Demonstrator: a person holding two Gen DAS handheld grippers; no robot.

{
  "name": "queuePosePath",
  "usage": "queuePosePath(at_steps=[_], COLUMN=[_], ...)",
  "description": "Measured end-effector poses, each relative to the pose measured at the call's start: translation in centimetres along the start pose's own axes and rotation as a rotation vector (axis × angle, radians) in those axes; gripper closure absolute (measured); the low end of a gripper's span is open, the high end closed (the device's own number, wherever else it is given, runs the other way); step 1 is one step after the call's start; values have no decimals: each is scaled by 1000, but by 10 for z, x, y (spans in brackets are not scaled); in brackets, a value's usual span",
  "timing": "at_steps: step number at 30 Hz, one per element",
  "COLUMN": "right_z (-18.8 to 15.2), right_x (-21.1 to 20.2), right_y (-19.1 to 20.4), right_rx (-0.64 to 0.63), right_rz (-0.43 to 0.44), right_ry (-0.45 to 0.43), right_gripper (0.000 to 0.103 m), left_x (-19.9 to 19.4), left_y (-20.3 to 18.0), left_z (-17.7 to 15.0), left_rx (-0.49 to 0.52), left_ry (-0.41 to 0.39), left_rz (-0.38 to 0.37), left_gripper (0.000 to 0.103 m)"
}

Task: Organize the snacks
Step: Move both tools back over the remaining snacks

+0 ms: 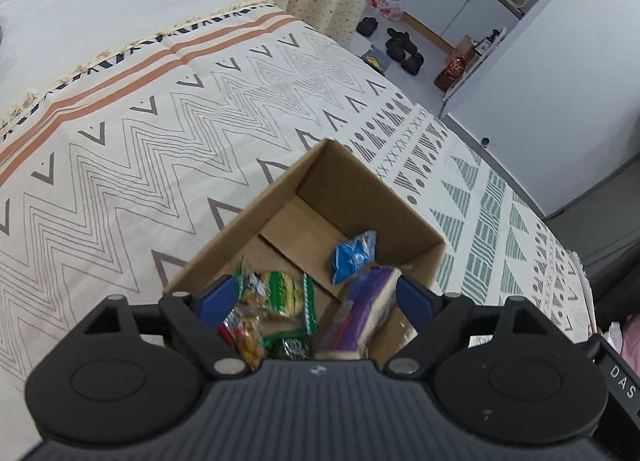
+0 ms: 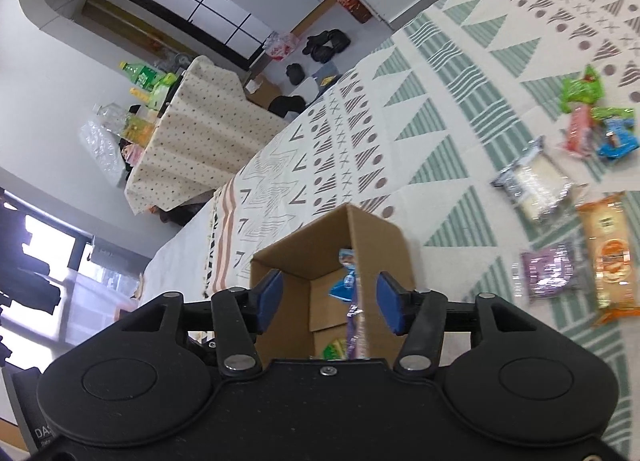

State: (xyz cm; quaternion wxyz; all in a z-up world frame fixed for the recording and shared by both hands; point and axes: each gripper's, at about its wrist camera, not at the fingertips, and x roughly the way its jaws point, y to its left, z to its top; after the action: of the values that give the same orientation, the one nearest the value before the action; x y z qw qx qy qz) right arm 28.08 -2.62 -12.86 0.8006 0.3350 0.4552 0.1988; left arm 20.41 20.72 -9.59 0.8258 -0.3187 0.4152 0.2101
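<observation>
An open cardboard box [image 1: 400, 213] stands on the patterned bedspread [image 1: 140, 165]. Inside lie a blue packet [image 1: 354, 257], a green packet [image 1: 286, 293] and a purple packet [image 1: 368, 297]. My left gripper [image 1: 316, 299] hovers over the box, open, its blue pads wide on either side of the green and purple packets. In the right wrist view my right gripper [image 2: 330, 303] is open at the box [image 2: 380, 245] rim. A thin purple packet [image 2: 354, 321] hangs loose between its pads, and the blue packet [image 2: 346, 281] shows behind.
Loose snacks lie on the bedspread [image 2: 440, 121] right of the box: an orange pack [image 2: 608, 253], a purple pack [image 2: 550, 271], a clear white pack [image 2: 536, 181], and green [image 2: 582, 89], pink and blue packets. A cloth-covered table [image 2: 192, 133] with bottles stands beyond the bed.
</observation>
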Motion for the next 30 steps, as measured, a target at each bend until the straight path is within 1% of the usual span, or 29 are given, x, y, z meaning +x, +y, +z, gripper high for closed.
queuePosePath(at_steps=[5,6,7,8,11,12,13,14,15,17,19,21,23,27,30], right_z=[4,5,5,6,10,12,13,15,16,21,25,29,33,40,48], right_x=[-20,-25,-29,-32,-44,-48,-52,-57,-63,-71,-77,-84,-90,-101,-109], right_y=[-13,-16,-18,-21,-29,-30,-31,-32,-34,-38,-43,-49,-55,-68,-75], right_rx=[-11,-18,-21,-18,-19,-29,-39,-50,-64,-82,-94,-116,-120,-134,-155], right_rz=[-36,-45,-50,-49,-44,-45,-48,-53,-59,-68,-74,-89,-109,-114,-124], right_ry=[-15,-19,-22,-25,-24,-22,-24,-36,-47,-51,-51,-54,-54,-56,-57], right_gripper=[47,47,44,42,40,38,29,19,16,7,3,3,0,0,0], left_x=[-9,-11,-14,-16,-23,-25,-27,-29,-31,-34,-36,-39,-40,-45,-45], left_y=[-16,-21,-26,-30,-40,-44,-47,-50,-54,-60,-67,-73,-79,-90,-97], left_z=[-16,-19,-23,-26,-35,-36,-39,-42,-44,-47,-51,-56,-61,-69,-74], left_rx=[48,66,82,92,112,119,126,133,141,153,169,185,189,209,217], left_ry=[4,1,3,4,1,3,4,-2,-7,-9,-10,-18,-22,-49,-50], left_rz=[-21,-23,-21,-18,-19,-22,-23,-24,-21,-25,-34,-37,-41,-32,-37], left_gripper=[16,15,10,8,6,4,0,0,0,0,0,0,0,0,0])
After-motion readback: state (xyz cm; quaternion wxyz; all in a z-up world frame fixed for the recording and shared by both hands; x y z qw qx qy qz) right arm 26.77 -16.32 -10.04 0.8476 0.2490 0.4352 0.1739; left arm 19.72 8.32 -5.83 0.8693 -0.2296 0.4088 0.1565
